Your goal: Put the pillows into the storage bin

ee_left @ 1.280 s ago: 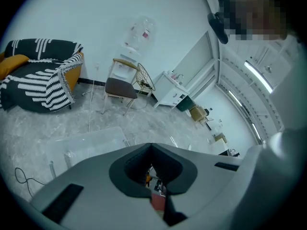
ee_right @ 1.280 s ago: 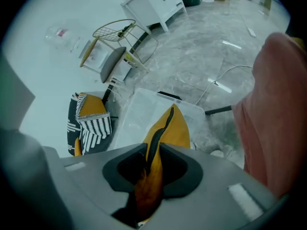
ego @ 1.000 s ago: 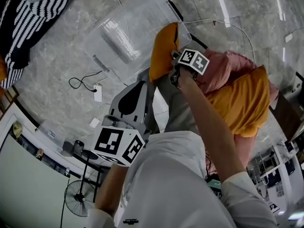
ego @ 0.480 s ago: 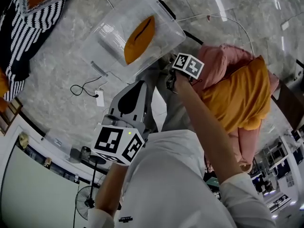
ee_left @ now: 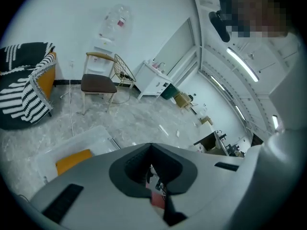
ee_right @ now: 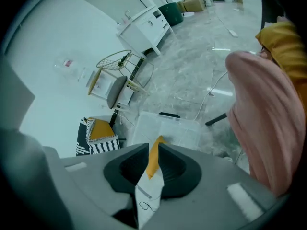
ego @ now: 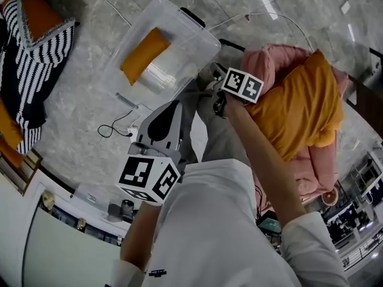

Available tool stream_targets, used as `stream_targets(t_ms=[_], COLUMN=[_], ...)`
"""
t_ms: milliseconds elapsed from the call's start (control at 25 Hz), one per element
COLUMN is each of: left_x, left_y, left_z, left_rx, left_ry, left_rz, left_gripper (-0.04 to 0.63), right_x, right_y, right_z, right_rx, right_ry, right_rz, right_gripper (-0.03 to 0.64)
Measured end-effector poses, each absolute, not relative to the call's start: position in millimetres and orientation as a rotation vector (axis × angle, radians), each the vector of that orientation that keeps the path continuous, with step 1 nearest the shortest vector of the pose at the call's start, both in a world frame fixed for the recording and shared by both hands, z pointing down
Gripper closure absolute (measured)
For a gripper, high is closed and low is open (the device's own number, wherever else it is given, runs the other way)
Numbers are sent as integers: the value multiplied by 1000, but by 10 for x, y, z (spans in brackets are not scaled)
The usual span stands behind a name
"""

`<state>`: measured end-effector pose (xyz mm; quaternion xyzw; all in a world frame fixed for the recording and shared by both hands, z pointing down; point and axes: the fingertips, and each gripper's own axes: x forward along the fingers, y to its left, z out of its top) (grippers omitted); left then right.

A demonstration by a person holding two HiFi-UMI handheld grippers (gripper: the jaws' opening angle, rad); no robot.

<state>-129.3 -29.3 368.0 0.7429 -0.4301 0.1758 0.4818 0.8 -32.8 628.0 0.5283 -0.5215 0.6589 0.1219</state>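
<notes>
A clear storage bin (ego: 185,37) stands on the grey floor, with one orange pillow (ego: 142,55) lying inside it. My right gripper (ego: 210,78) hovers just off the bin's near right corner. Its jaws have just been opening and stand a little apart, with nothing between them. Through that gap the right gripper view shows the pillow (ee_right: 154,157) down in the bin (ee_right: 168,126). A bigger orange pillow (ego: 296,109) rests on the pink seat (ego: 266,61) at right. My left gripper (ego: 177,103) is held low near my body, shut and empty. The left gripper view shows the binned pillow (ee_left: 73,160).
A black-and-white striped armchair (ego: 30,58) with orange cushions stands at the left. A power strip with a black cable (ego: 119,127) lies on the floor below the bin. A white cable (ego: 281,17) runs past the pink seat. A wooden chair (ee_left: 98,83) stands by the wall.
The orange pillow, held by my right gripper at the bin's rim a second ago, has dropped and now lies inside the bin. The right gripper has lifted clear; the left has shifted slightly.
</notes>
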Motion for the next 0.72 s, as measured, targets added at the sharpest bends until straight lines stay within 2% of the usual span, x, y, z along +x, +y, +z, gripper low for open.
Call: stream_targets(t_ms=[240, 400, 720], left_x=[-1081, -876, -444], left_y=[-350, -350, -280], left_z=[3550, 3478, 3446], left_rx=[1902, 1960, 2048], left_ry=[-954, -882, -717], left_rz=[461, 492, 577], left_gripper=[586, 586, 586], right_x=[104, 252, 585], right_y=[-358, -352, -274], right_z=[5732, 5321, 4666], right_rx=[1638, 1749, 1906], right_ry=[-1689, -1826, -1978], right_rz=[1842, 1750, 1556], right_gripper=[543, 461, 445])
